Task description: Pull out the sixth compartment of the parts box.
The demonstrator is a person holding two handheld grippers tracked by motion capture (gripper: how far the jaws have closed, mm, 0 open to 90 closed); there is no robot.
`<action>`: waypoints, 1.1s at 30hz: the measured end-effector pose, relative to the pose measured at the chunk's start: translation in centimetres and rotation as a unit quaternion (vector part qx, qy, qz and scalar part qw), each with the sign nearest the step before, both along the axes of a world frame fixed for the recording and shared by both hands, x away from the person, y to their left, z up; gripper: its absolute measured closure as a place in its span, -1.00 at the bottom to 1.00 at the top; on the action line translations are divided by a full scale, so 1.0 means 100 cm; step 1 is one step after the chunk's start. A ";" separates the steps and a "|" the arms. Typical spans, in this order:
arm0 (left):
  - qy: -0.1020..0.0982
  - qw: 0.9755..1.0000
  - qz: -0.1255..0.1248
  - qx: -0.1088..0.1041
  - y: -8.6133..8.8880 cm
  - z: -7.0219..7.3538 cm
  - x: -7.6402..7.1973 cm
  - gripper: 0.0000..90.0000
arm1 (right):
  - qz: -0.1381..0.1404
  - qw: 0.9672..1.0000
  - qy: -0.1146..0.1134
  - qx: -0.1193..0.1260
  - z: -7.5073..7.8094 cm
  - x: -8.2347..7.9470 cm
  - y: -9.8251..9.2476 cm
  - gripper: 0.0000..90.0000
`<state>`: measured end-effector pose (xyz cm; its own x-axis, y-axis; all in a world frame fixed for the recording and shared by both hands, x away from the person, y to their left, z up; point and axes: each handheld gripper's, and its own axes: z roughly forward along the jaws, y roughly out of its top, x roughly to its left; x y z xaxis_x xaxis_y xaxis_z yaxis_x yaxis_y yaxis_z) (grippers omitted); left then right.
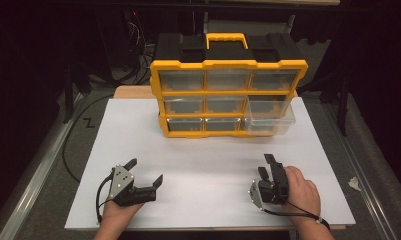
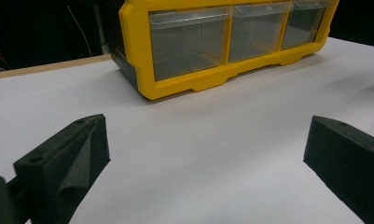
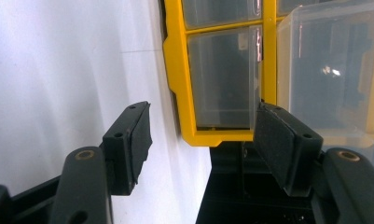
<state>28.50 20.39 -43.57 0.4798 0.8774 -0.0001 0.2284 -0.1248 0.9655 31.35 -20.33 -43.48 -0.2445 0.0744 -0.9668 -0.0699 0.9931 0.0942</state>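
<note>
The clear drawer (image 1: 269, 116) already juts from the yellow organizer (image 1: 228, 97), well ahead of the right claw (image 1: 267, 166), half open and empty; left claw (image 1: 144, 172) wide, idle, nothing gripped yet

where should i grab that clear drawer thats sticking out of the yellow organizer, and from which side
Probably at the front lip of the clear drawer, coming from the front, the person's side. It juts from the organizer at the bottom right, so its front wall stands free, while its back sits inside the frame. The right gripper is nearest, jaws open and empty.
</note>
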 end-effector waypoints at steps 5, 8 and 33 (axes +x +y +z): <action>0.002 1.000 0.002 0.002 0.000 -0.001 0.001 -0.98 | -0.004 1.000 0.009 -0.002 -0.002 0.001 0.001 -0.31; 0.003 1.000 0.003 0.002 0.000 -0.001 0.001 -0.98 | -0.005 1.000 0.010 -0.005 -0.002 0.002 0.001 -0.47; 0.003 1.000 0.004 0.001 0.000 -0.002 0.001 -0.98 | -0.015 1.000 0.003 -0.003 -0.007 0.007 0.000 -0.98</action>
<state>28.62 20.44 -43.72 0.4736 0.8807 -0.0018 0.2356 -0.1248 0.9638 32.00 -20.35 -44.15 -0.2472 0.0758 -0.9660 -0.0400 0.9953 0.0883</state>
